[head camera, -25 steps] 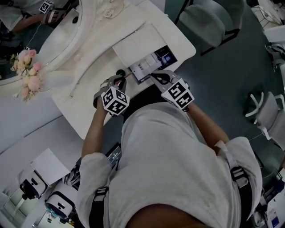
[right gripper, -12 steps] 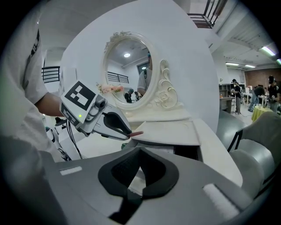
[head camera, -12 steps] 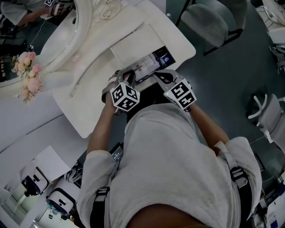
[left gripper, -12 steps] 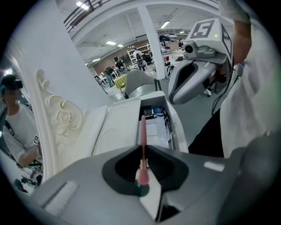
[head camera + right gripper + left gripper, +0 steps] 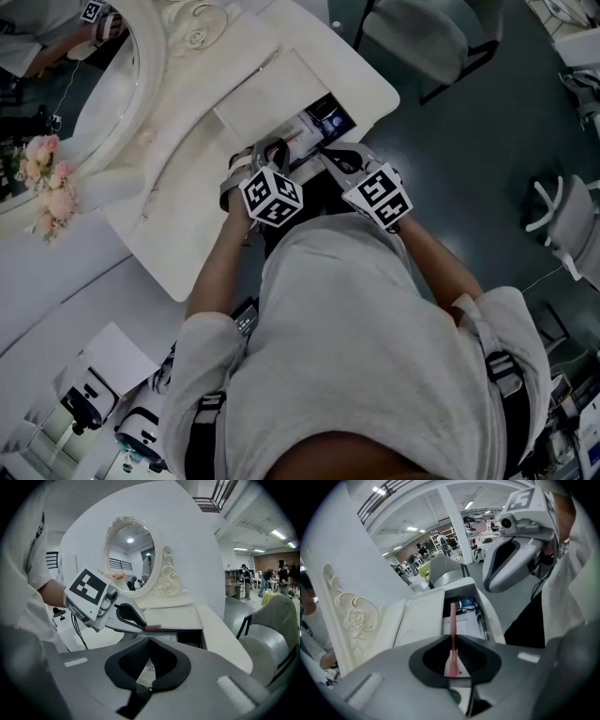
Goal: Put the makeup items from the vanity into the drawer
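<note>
My left gripper (image 5: 269,152) is shut on a slim pink makeup stick (image 5: 452,637), which points forward over the open drawer (image 5: 464,620) of the white vanity (image 5: 178,187). From the right gripper view the same stick's tip (image 5: 153,627) pokes out of the left gripper (image 5: 127,616) above the drawer (image 5: 190,637). Close to the right of it, by the drawer's front, my right gripper (image 5: 339,159) is shut with nothing between its jaws (image 5: 143,679). The drawer (image 5: 314,131) holds white papers and a small blue item (image 5: 330,120).
An oval mirror (image 5: 103,84) with a carved frame stands at the vanity's back, and pink flowers (image 5: 47,183) sit at its left. A grey chair (image 5: 422,37) stands beyond the vanity on the dark floor. Camera gear lies on the white surface at lower left (image 5: 89,398).
My left gripper has carried the pink stick rightward from the vanity top to over the open drawer. The right gripper shifted only slightly and stayed shut.
</note>
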Available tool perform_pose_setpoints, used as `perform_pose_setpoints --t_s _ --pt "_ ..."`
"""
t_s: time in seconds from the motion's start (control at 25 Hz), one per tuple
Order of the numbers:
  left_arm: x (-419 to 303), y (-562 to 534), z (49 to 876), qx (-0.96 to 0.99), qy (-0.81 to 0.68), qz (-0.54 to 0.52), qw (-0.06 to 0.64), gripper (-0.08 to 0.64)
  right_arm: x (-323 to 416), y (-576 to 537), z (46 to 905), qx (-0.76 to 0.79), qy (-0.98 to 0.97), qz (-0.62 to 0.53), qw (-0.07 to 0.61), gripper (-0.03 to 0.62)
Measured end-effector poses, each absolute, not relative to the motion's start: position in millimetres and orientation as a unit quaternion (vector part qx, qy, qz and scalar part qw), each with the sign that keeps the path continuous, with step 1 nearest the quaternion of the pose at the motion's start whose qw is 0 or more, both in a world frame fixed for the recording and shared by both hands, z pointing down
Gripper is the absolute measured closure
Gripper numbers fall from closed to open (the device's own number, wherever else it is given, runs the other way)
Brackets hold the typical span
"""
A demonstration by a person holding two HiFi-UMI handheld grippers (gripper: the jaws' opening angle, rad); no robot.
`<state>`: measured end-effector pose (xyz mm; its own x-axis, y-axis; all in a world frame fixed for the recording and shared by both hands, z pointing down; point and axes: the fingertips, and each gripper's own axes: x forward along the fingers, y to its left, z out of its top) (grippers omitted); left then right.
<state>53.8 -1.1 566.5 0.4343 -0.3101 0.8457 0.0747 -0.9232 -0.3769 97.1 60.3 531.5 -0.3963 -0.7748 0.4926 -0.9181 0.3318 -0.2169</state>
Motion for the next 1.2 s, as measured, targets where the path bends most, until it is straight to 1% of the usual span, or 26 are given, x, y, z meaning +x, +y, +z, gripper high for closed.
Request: perform_pose_setpoints --t_s 0.12,0.4,1.2 --pt "59 -4 573 -0.822 0.07 -0.535 0.184 0.512 100 60 533 0.532 -0.799 0.235 0.152 0.594" --pt "67 -8 594 -0.818 0.077 -0.549 0.151 0.513 111 60 540 0.532 -0.797 0.238 0.158 0.594" --pt "82 -10 631 -0.792 0.071 -0.593 0.128 0.512 142 48 550 0.513 -0.802 0.251 0.175 0.593"
